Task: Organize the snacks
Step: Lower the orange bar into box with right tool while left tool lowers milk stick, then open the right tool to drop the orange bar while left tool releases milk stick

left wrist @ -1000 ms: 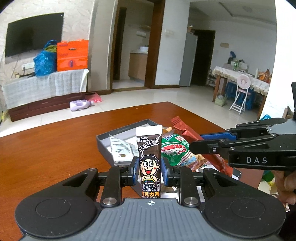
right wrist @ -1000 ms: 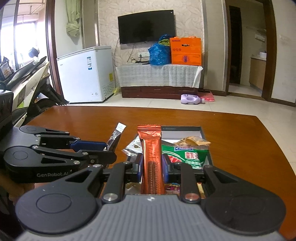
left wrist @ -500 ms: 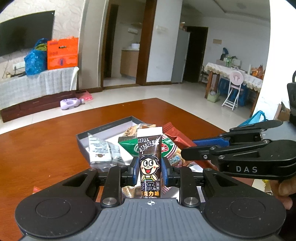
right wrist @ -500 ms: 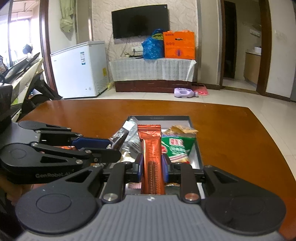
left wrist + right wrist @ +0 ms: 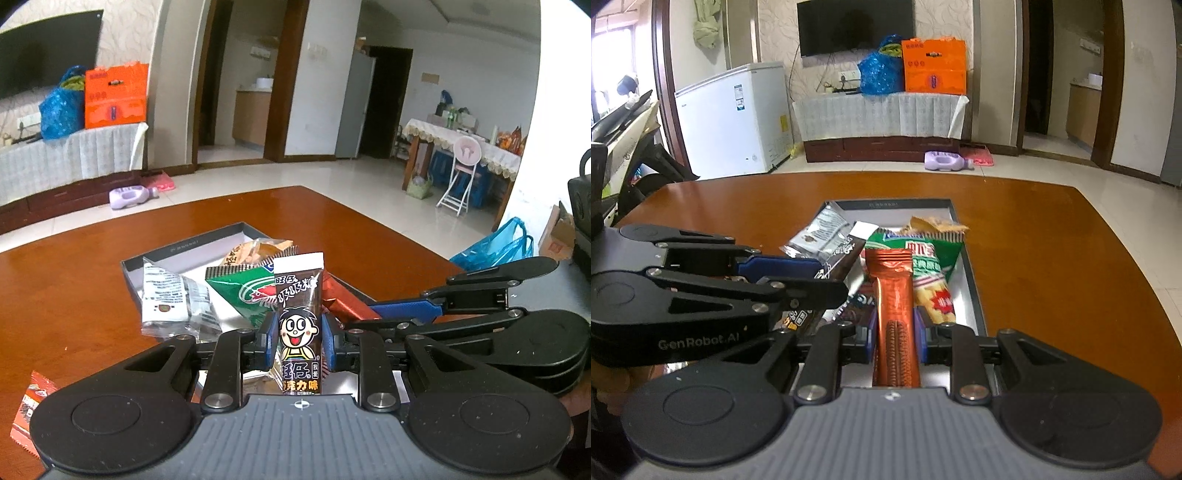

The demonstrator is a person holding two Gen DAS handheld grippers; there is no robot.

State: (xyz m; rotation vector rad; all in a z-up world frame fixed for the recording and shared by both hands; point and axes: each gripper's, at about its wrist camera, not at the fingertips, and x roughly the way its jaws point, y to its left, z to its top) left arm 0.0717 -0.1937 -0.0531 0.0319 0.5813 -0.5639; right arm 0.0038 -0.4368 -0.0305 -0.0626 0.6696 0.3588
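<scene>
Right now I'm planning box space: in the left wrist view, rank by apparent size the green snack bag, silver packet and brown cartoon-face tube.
1. Green snack bag, partly hidden.
2. Silver packet, about alike; unsure.
3. Brown cartoon-face tube, nearest the camera.

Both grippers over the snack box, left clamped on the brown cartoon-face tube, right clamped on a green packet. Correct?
Not quite. The right gripper is clamped on an orange-red packet, as the right wrist view shows; the green packet lies in the box. The left gripper does hold the brown tube.

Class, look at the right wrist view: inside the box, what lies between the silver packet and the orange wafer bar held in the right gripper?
In the right wrist view, the dark candy stick held by the left gripper lies between the silver packet and the orange wafer bar.
</scene>
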